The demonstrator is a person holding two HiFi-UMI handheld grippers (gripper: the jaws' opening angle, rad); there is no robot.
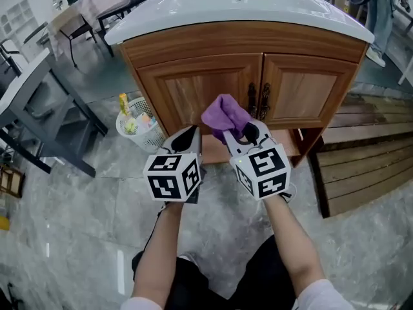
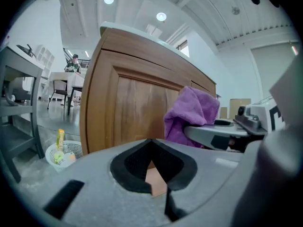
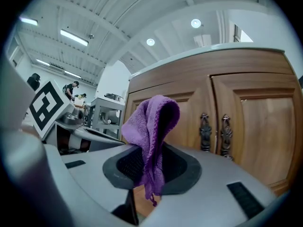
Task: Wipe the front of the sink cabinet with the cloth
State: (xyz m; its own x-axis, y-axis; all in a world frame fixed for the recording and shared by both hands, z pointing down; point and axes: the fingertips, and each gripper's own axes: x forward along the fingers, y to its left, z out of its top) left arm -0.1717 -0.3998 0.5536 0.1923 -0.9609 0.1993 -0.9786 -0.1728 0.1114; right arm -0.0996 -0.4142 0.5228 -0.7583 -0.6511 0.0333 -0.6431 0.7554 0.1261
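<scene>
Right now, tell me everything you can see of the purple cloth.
The purple cloth is a soft, fuzzy-looking rag, bunched and folded, clamped in the right gripper. Most stands up above the jaws in a drooping fold; a short tail hangs below. It sits before the left cabinet door, near the handles; contact with the wood cannot be told.

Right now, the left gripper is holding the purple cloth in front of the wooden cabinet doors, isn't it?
No, the right gripper holds the purple cloth in front of the wooden cabinet doors; the right gripper view shows it pinched there. The left gripper is empty.
</scene>
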